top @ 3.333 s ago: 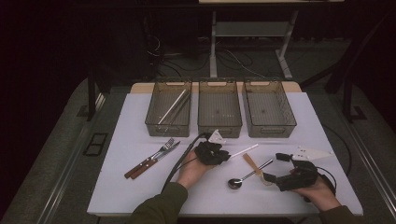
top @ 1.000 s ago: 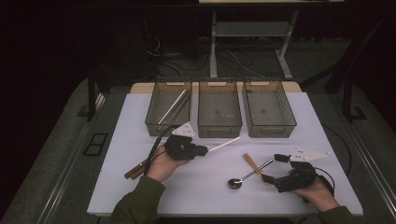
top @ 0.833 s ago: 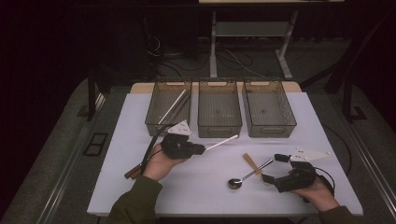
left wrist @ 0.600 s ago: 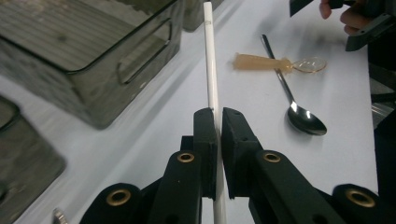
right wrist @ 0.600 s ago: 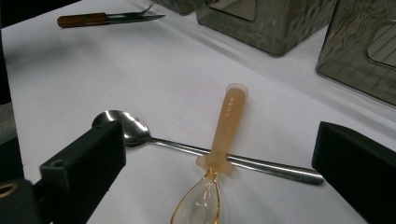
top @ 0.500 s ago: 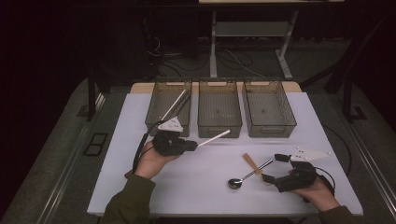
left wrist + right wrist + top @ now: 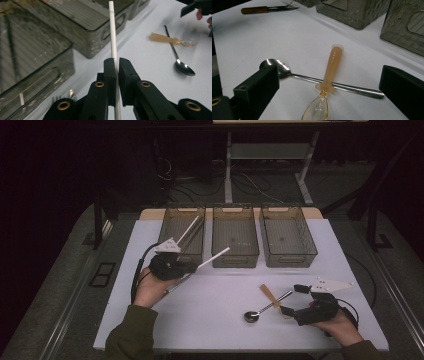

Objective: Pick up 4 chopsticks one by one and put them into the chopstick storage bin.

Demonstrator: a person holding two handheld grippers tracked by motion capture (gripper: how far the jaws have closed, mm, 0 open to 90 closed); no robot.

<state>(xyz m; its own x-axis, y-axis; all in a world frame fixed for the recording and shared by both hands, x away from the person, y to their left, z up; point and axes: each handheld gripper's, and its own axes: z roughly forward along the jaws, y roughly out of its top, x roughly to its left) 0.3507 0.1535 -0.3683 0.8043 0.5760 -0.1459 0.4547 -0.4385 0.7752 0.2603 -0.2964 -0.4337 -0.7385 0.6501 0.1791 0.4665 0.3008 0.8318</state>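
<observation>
Pinching a thin white plastic stick (image 7: 113, 37) between pressed-together jaws, the left gripper (image 7: 187, 266) holds it raised just before the left and middle clear plastic bins (image 7: 183, 232). Sorting seems underway; next, probably tipping it into a bin. Right gripper (image 7: 329, 95), jaws spread, straddles steel spoon (image 7: 294, 73) and amber plastic spoon (image 7: 328, 82) on the white counter (image 7: 210, 320).

left gripper (image 7: 192, 266) fingers closed and raised, right gripper (image 7: 291, 300) fingers wide apart, low

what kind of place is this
Probably a lab or recording workspace, not a kitchen: a white table in a dark room, three clear bins lined up for sorting cutlery, and cables on the floor behind.
</observation>
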